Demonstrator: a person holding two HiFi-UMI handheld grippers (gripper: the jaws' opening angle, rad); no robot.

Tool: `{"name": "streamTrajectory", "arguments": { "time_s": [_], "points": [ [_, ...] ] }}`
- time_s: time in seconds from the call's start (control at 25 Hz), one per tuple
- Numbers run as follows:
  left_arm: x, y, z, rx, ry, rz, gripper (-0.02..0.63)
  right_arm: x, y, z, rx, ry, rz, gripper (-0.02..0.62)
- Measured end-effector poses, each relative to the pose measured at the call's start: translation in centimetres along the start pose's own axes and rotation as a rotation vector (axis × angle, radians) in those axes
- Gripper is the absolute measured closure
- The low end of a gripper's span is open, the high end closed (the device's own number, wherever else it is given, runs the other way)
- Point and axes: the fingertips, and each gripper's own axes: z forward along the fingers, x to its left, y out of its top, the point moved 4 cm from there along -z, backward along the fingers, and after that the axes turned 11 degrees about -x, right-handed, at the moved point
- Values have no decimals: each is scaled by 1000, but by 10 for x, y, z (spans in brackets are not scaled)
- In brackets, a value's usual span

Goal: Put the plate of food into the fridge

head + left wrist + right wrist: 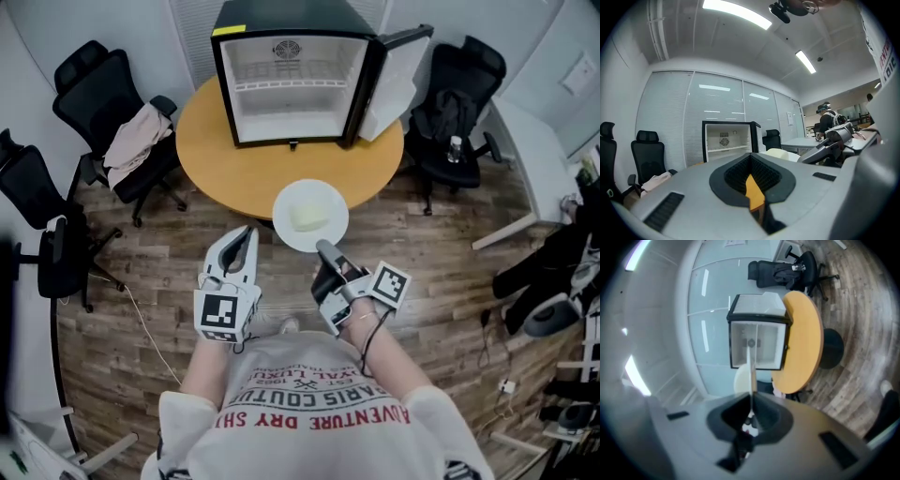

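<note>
A white plate (pixel 289 201) with a pale block of food (pixel 308 217) hangs over the wooden floor, just in front of the round wooden table (pixel 204 141). My right gripper (pixel 325 248) is shut on the plate's near rim; in the right gripper view the plate (pixel 742 379) shows edge-on between the jaws of that gripper (pixel 751 401). The small black fridge (pixel 291 84) stands on the table with its door (pixel 398 80) swung open to the right and its white inside showing. My left gripper (pixel 246 236) hovers left of the plate, shut and holding nothing, pointing at the fridge (pixel 726 140).
A black office chair with clothes draped on it (pixel 131 136) stands left of the table. Another chair with a bag and a bottle (pixel 455 122) stands right of it, beside a white desk (pixel 534 178). More chairs line the left wall.
</note>
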Motion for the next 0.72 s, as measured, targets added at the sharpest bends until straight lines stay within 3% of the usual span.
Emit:
{"name": "streamTrajectory", "arguments": {
  "time_s": [0.24,0.72],
  "points": [
    [34,-9,36,4,16,-53,572,3,12,50,13,-16,-6,558],
    [60,-37,119,23,115,-15,572,-3,75,144,113,-10,-7,558]
  ]
}}
